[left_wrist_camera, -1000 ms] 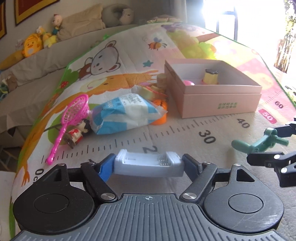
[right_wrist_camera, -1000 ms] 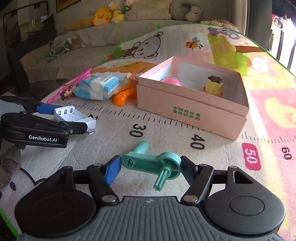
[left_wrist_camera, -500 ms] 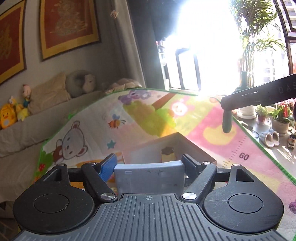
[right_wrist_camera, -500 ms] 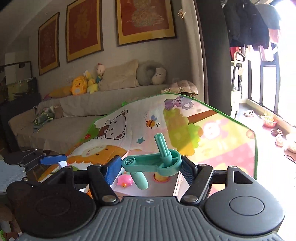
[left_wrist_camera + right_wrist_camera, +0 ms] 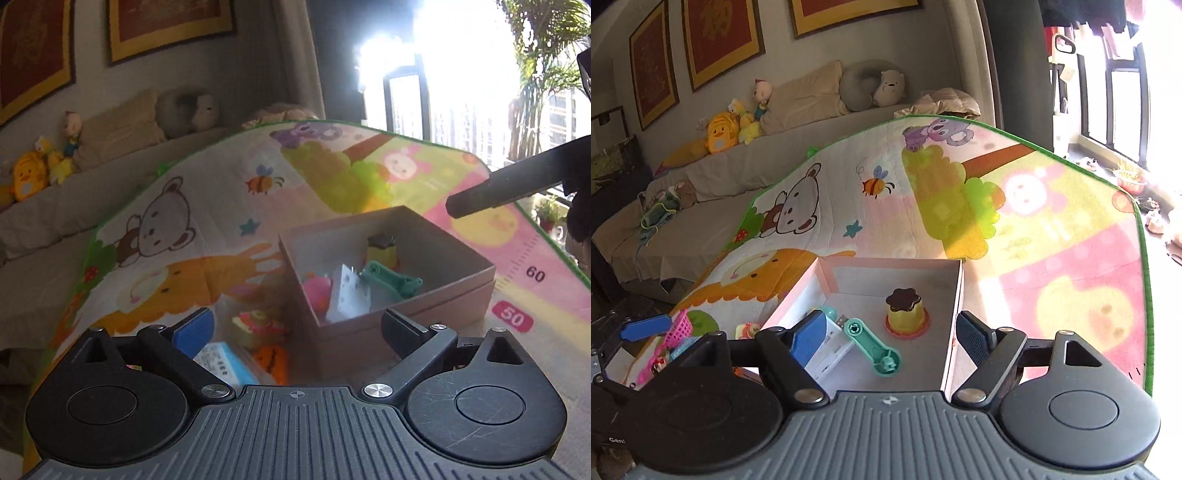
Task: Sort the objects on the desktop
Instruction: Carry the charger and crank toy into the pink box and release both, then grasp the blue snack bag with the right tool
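My left gripper (image 5: pixel 297 328) and right gripper (image 5: pixel 892 334), jaws just opened and empty, hover above the pink box (image 5: pixel 955 295), where the white charger (image 5: pixel 349 295) and teal crank (image 5: pixel 873 347) lie sorted ahead of them.

crank (image 5: pixel 872 347) in box (image 5: pixel 955 295) — charger (image 5: pixel 827 349) beside

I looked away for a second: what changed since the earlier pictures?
Both hand-held grippers, left and right, opened and released: the white battery charger and teal plastic crank now lie in the pink cardboard box. The yellow pudding toy stays inside.
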A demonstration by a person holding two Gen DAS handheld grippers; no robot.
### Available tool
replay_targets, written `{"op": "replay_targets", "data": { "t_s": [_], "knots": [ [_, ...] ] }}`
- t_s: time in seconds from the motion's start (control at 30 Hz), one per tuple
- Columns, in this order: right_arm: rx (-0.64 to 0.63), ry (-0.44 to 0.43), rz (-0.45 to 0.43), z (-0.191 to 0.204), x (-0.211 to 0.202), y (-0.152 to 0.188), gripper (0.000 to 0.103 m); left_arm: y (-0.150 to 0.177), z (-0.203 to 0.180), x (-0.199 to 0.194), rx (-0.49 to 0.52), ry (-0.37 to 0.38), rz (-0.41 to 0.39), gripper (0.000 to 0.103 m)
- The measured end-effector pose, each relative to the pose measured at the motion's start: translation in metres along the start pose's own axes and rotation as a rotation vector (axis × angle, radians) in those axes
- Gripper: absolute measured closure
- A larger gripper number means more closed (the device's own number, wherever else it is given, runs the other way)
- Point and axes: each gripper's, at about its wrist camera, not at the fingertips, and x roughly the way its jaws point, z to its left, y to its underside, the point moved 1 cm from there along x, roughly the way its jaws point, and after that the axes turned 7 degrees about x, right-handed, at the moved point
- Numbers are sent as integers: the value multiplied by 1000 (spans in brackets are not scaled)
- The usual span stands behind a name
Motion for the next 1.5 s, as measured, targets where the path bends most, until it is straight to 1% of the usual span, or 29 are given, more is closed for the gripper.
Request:
{"op": "replay_targets", "data": {
  "t_s": [0.07,0.17,0.27,0.37,0.43,0.47,0.53,0.67,0.77,0.83,0.87,0.9,0.93,1.0,1.03,1.07,1.2,1.27,1.4,1.47,1.5],
  "knots": [
    [-61,-8,25,14,1,15,25,23,9,-5,-17,-31,54,3],
    [-185,-35,53,48,3,34,25,49,30,-15,-78,-82,105,3],
    [-317,-83,57,88,4,50,23,64,53,-26,-144,-135,123,2],
    [-400,-157,74,129,15,56,22,73,70,-37,-173,-173,122,1],
    [-416,-226,107,154,29,55,20,77,77,-40,-161,-190,125,0],
    [-417,-278,133,167,39,53,15,81,79,-42,-153,-194,132,0],
    [-422,-340,191,191,60,51,13,88,83,-45,-150,-189,143,0],
    [-425,-339,262,234,109,47,13,102,93,-46,-184,-188,166,0],
    [-406,-332,322,249,140,48,13,110,104,-47,-204,-198,180,0],
    [-381,-349,383,247,151,54,15,115,112,-47,-218,-195,192,0],
    [-378,-362,402,245,150,58,18,118,117,-47,-226,-191,198,0],
    [-384,-376,419,242,146,62,22,120,122,-45,-237,-188,206,0],
    [-393,-388,441,239,140,68,33,122,126,-43,-245,-191,218,0],
    [-406,-398,456,229,120,79,38,125,133,-40,-250,-211,233,0],
    [-421,-393,458,222,108,85,47,124,134,-39,-248,-211,231,0],
    [-431,-387,463,214,96,91,49,123,137,-36,-245,-205,225,0],
    [-400,-350,470,178,57,106,51,112,141,-15,-202,-205,211,0],
    [-354,-322,460,154,41,109,51,105,145,-1,-185,-194,204,0],
    [-254,-249,421,110,19,109,51,93,149,27,-205,-100,205,0],
    [-191,-219,399,88,10,110,50,86,143,34,-198,-51,195,0],
    [-167,-209,390,80,7,109,50,82,135,38,-176,-34,191,0]
  ]
}}
